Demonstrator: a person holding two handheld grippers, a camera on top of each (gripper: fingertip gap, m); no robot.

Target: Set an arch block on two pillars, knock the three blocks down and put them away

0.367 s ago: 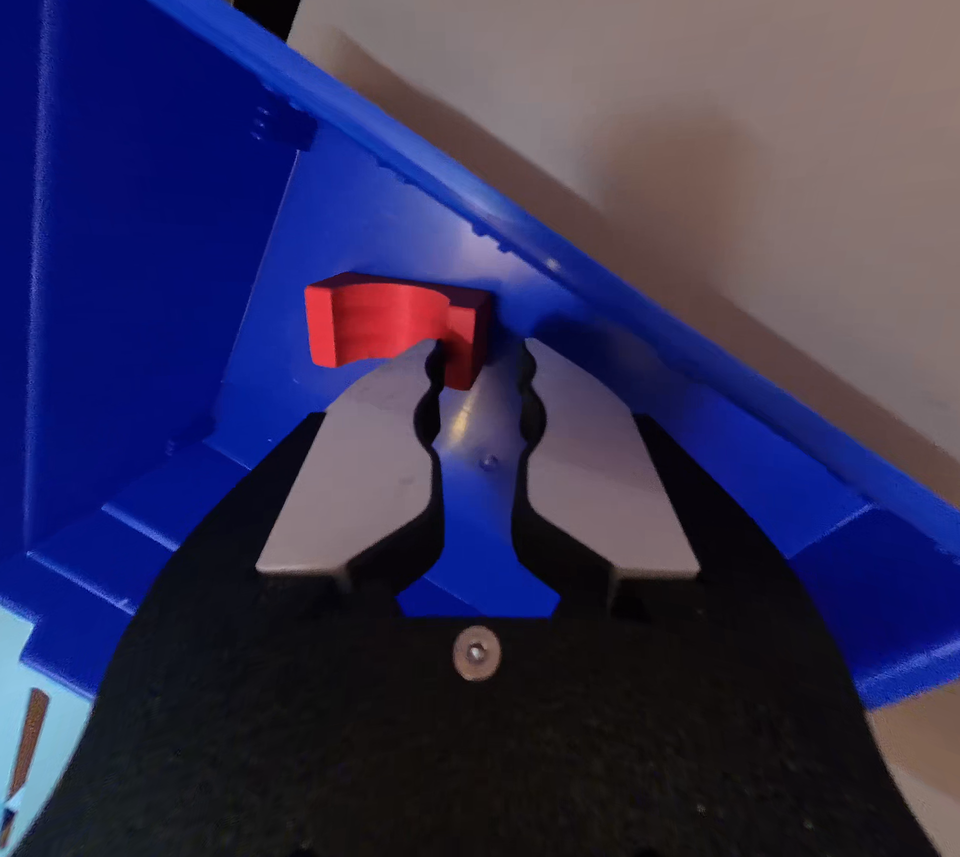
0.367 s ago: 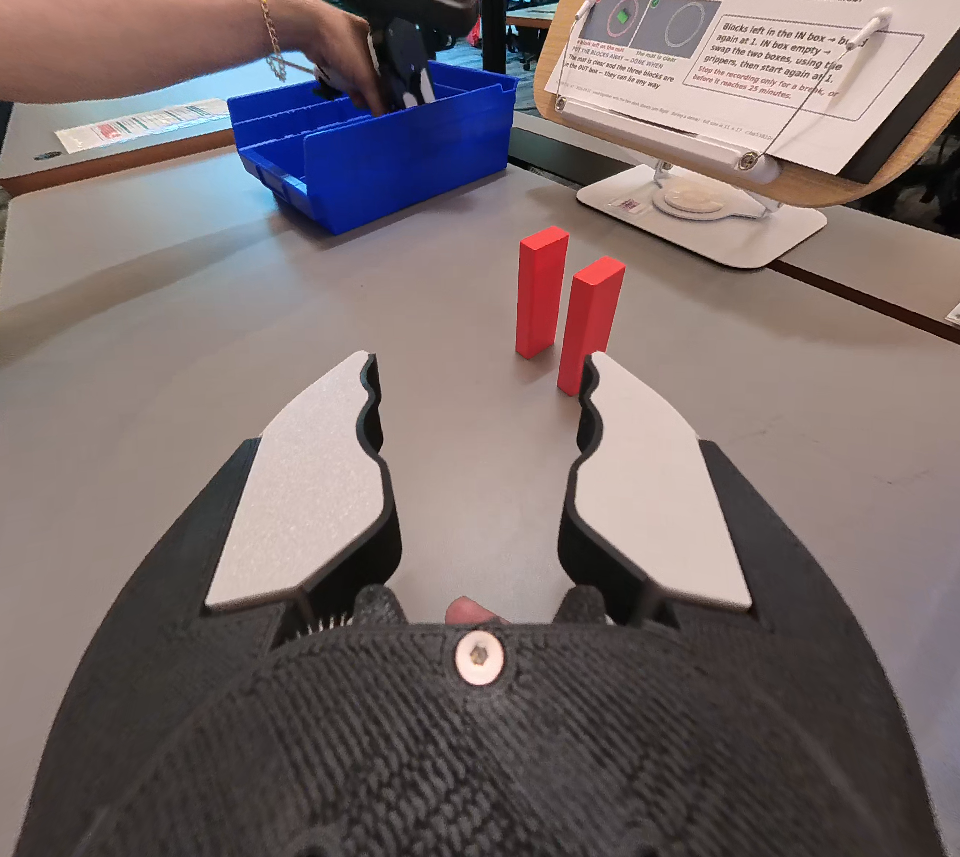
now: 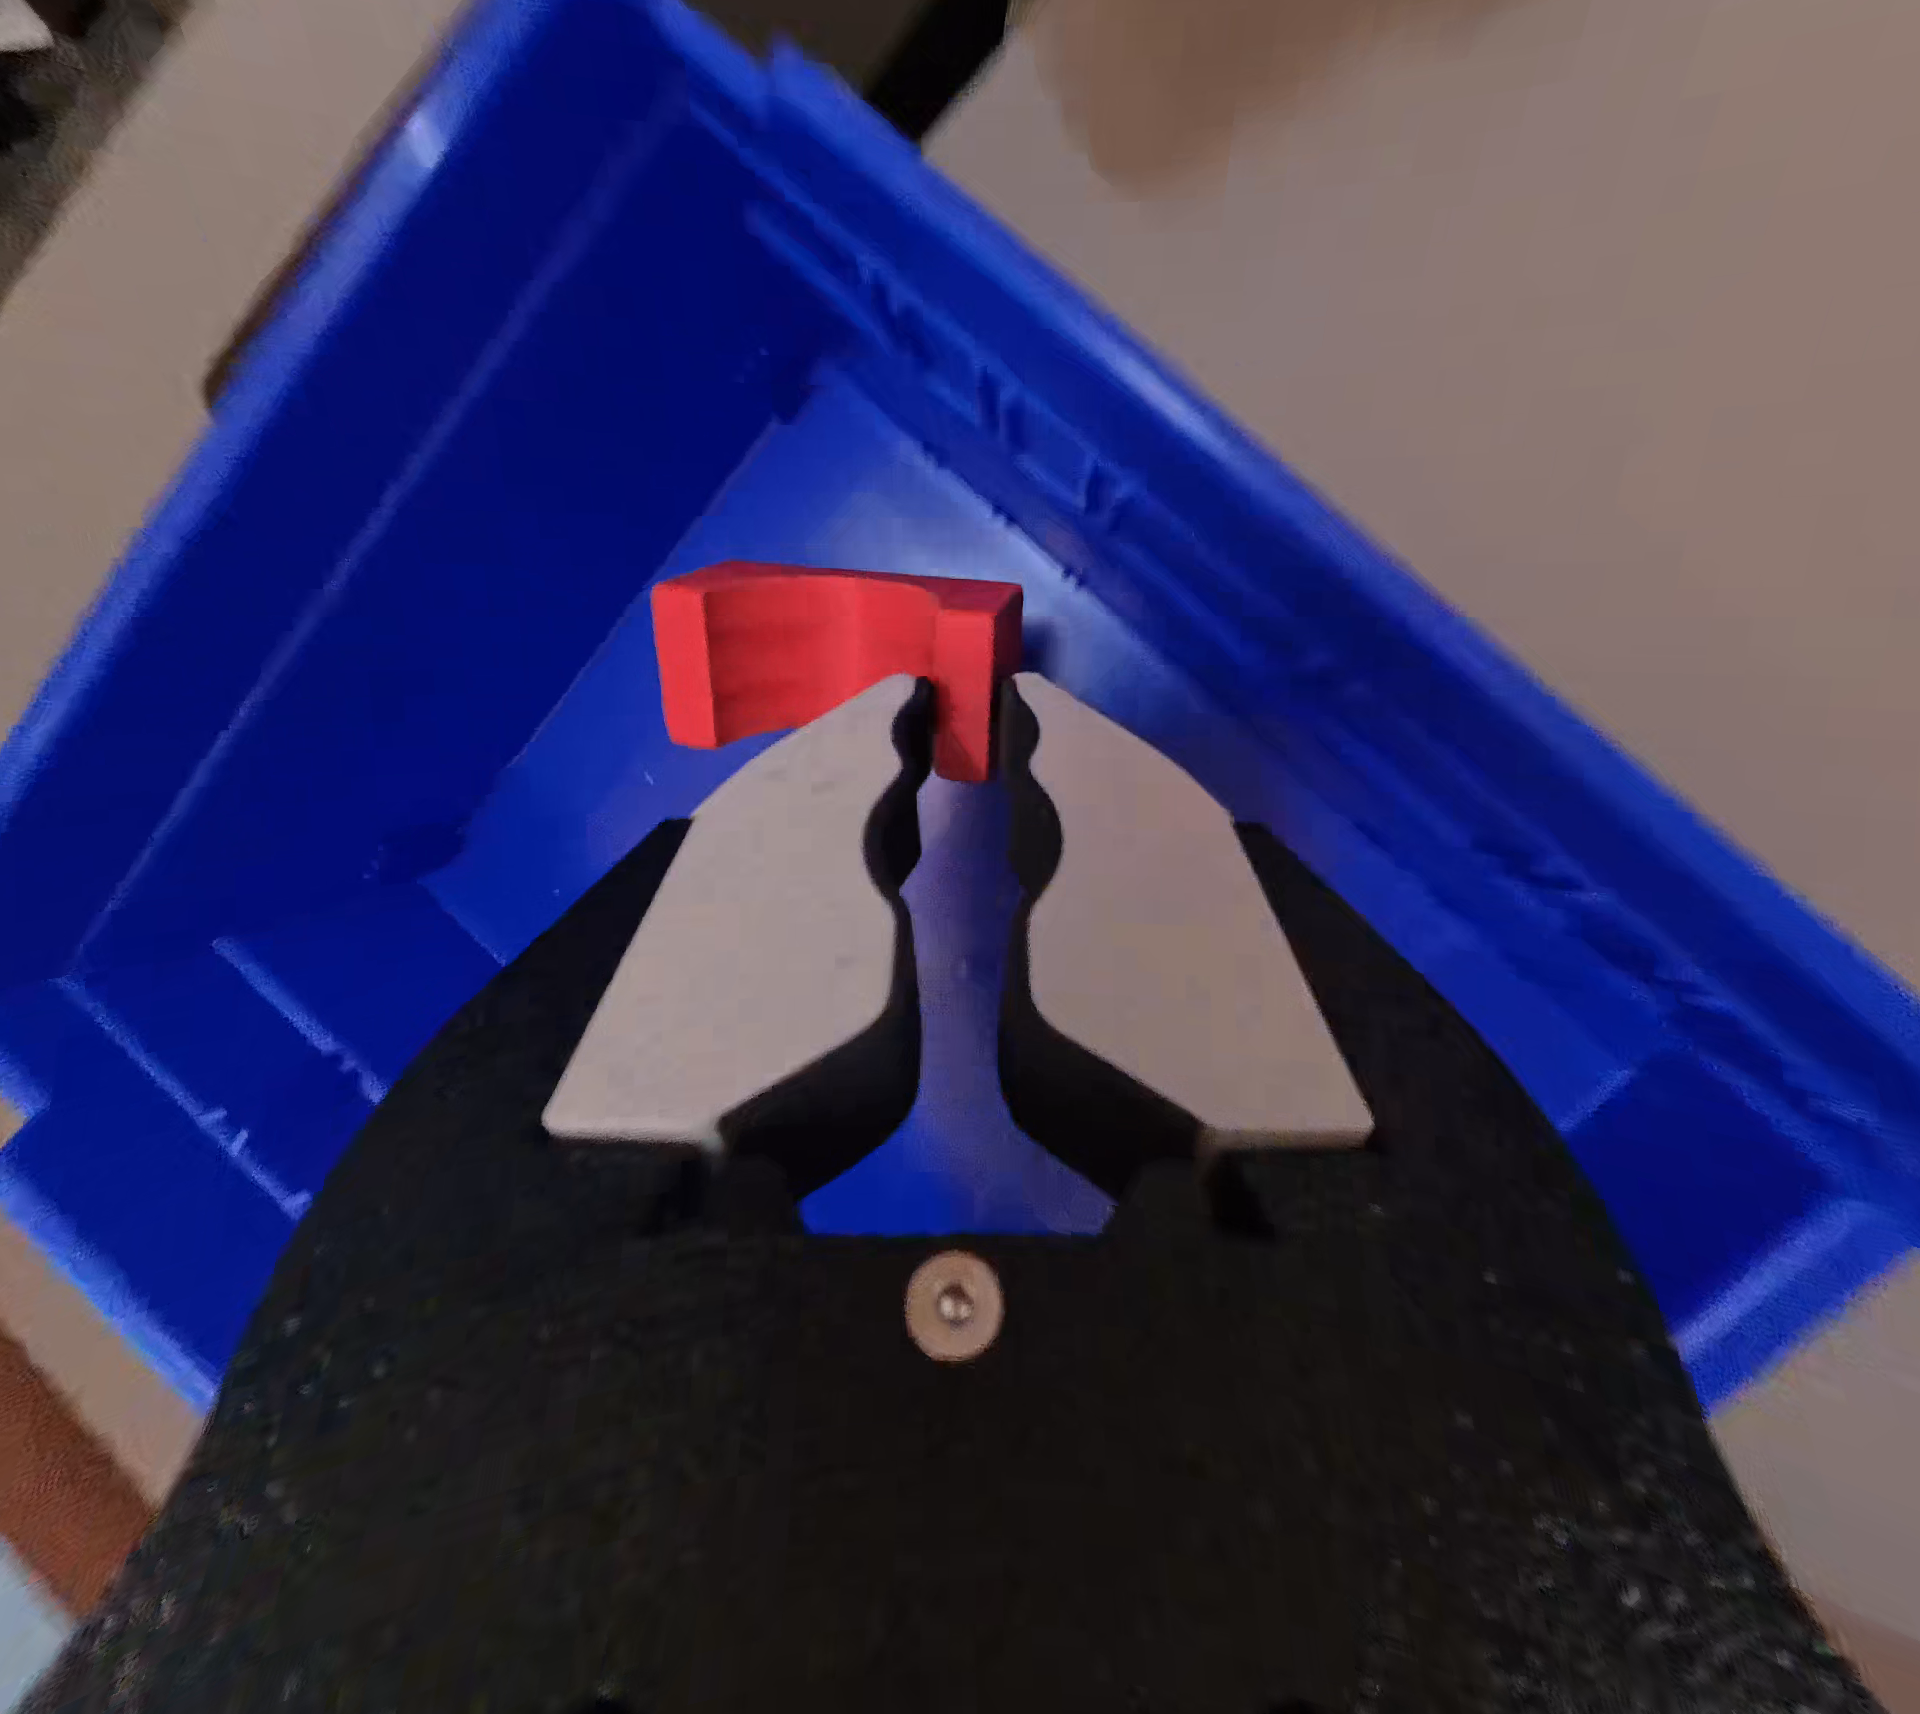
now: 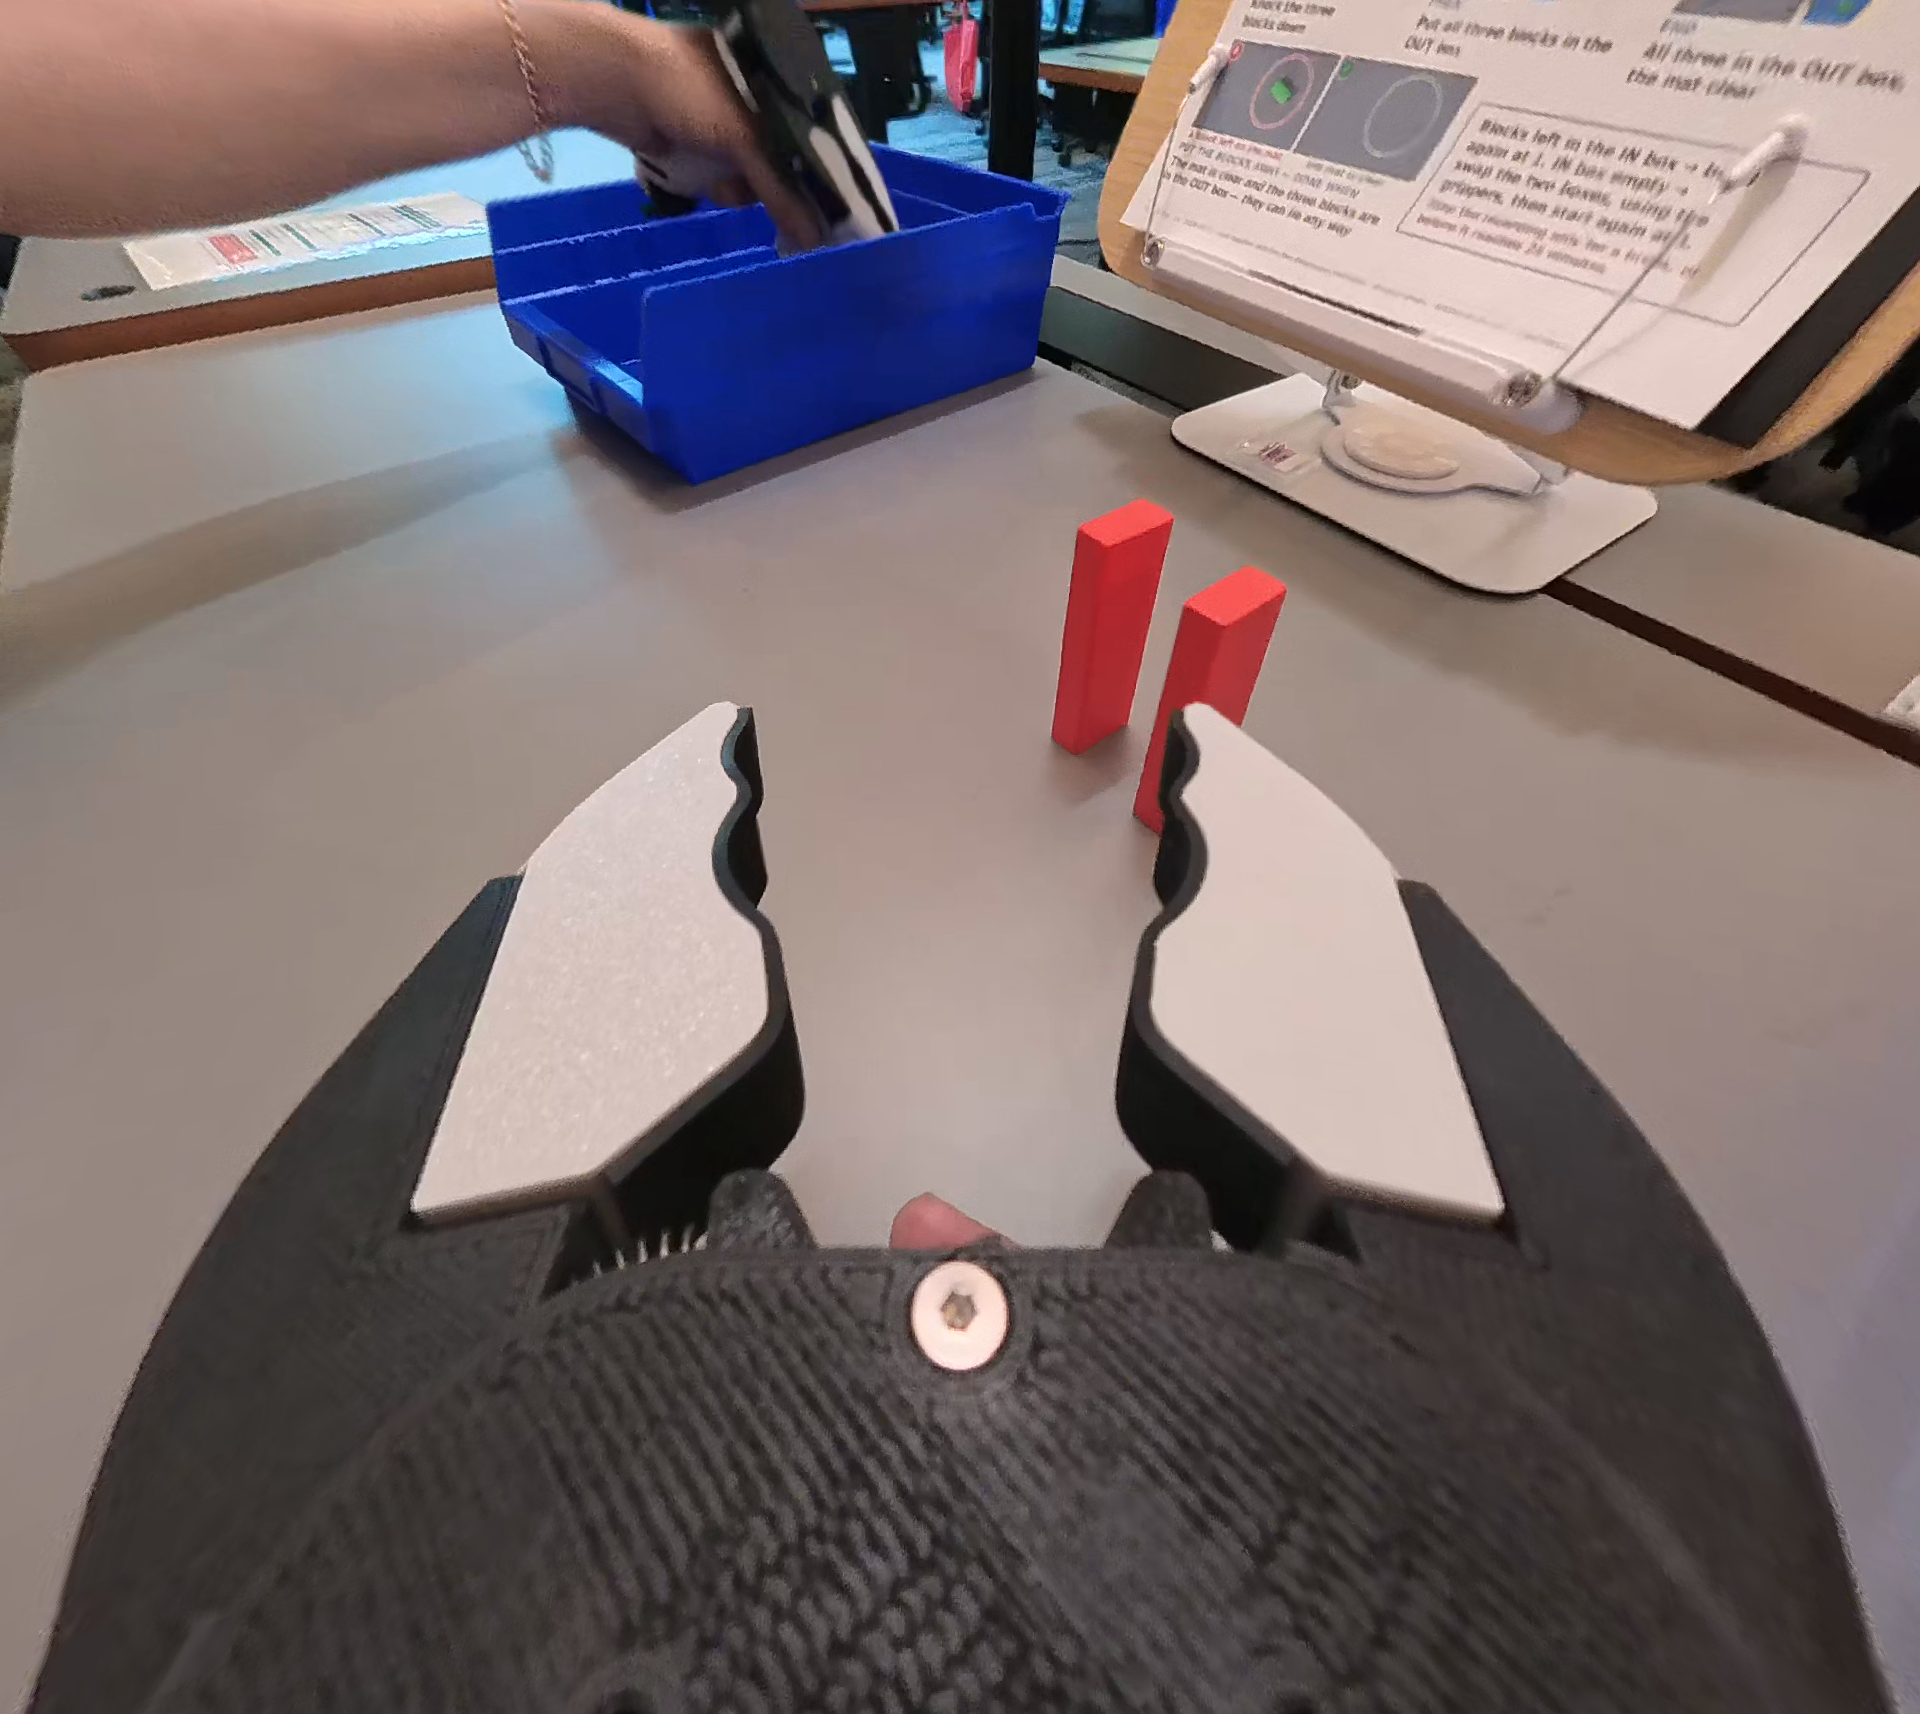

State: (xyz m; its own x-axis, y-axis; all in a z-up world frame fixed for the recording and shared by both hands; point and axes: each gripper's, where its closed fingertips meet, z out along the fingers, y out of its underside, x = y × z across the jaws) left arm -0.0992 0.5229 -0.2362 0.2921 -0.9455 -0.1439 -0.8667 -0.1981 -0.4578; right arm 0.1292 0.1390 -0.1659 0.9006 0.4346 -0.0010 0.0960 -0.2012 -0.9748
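My left gripper [image 3: 964, 698] is shut on one leg of a red arch block [image 3: 790, 656] and holds it over the inside of a blue bin [image 3: 416, 625]. The view is blurred by motion. In the right wrist view the left gripper [image 4: 831, 210] is tilted down into the blue bin [image 4: 831, 355], held by a person's hand; the arch is hidden there. My right gripper [image 4: 956, 739] is open and empty, low over the grey table. Two red pillar blocks [image 4: 1112, 625] [image 4: 1210, 677] stand upright just beyond its right fingertip.
A wooden stand with a printed instruction sheet [image 4: 1558, 106] sits on a white base [image 4: 1455, 511] at the right rear. The person's arm [image 4: 260, 75] reaches across from the left. A paper sheet [image 4: 312, 236] lies behind the bin. Office desks and chairs are far behind. About 45 centimeters separates my left fingertips from my right.
The left gripper has closed on the arch block's leg and risen with it from the bin floor. The right gripper has barely moved.
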